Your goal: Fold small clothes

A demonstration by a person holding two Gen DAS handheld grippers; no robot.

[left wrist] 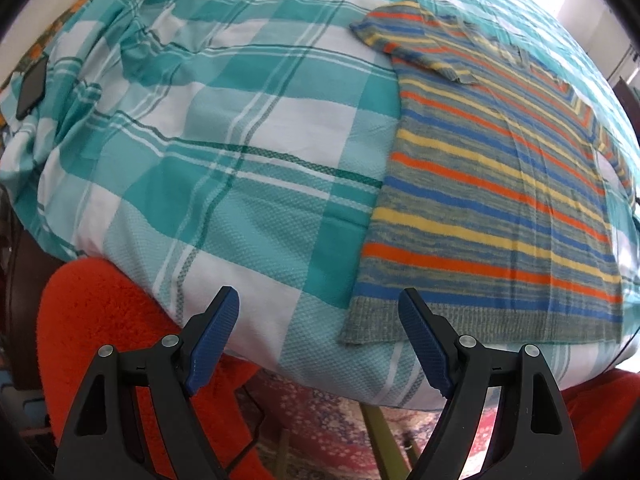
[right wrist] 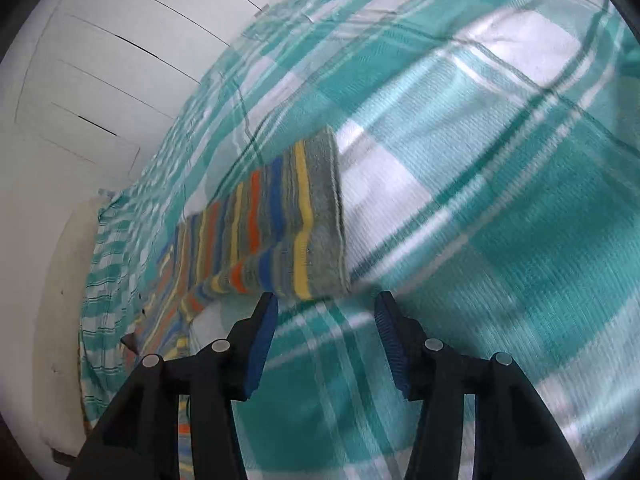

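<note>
A small knitted shirt (left wrist: 492, 184) with orange, yellow, blue and grey stripes lies spread flat on the teal and white checked bed cover (left wrist: 248, 168), one short sleeve out at the top. My left gripper (left wrist: 319, 294) hovers open over the cover's near edge, its right fingertip (left wrist: 408, 296) just over the shirt's grey hem corner, nothing between the pads. In the right wrist view the striped shirt (right wrist: 280, 224) shows from its hem side, blurred. My right gripper (right wrist: 327, 298) stands open just short of that hem, with only bed cover between the fingers.
A dark phone (left wrist: 34, 84) lies at the bed's far left edge. Red fuzzy fabric (left wrist: 100, 320) and a patterned rug (left wrist: 320, 420) show below the bed's near edge. White panelled cupboard doors (right wrist: 100, 60) and a pale pillow (right wrist: 68, 280) border the bed.
</note>
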